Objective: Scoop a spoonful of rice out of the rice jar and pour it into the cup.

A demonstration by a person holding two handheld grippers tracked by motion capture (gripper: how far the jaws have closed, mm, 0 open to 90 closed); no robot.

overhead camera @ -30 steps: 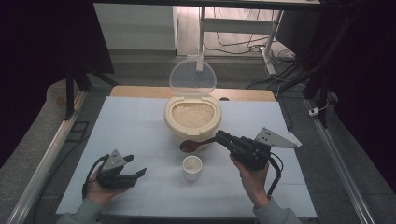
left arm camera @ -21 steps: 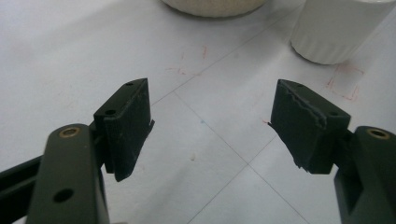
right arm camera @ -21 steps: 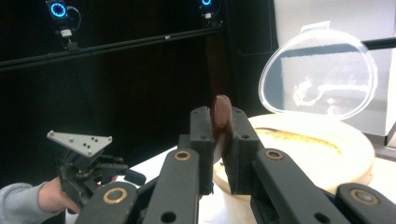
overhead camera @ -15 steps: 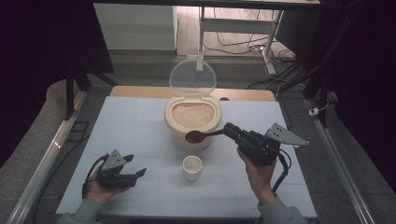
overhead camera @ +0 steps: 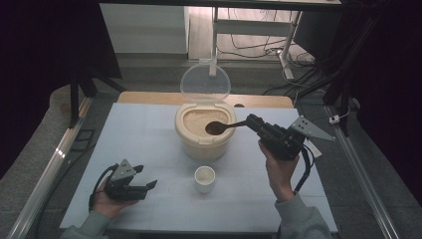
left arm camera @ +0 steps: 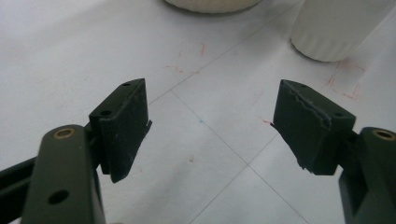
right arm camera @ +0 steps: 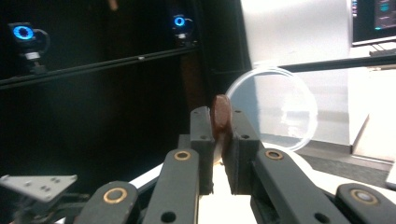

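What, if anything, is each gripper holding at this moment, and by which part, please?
The right gripper clamps the dark brown wooden spoon by its handle end, bowl over the cream rice container. The left gripper stands open, holding nothing.

A dark brown spoon [overhead camera: 219, 128] sits in the black right claw [overhead camera: 253, 121]; below it, a cream tub [overhead camera: 204, 141] of beige grain, a clear lid [overhead camera: 205, 83], a white cup [overhead camera: 204, 179], and a pale table [overhead camera: 149, 144] with thin grid lines.

We see a pale tabletop [overhead camera: 149, 144] with thin grid lines, a wooden board [overhead camera: 149, 97] behind it, and cables [overhead camera: 249, 47] across the floor beyond.
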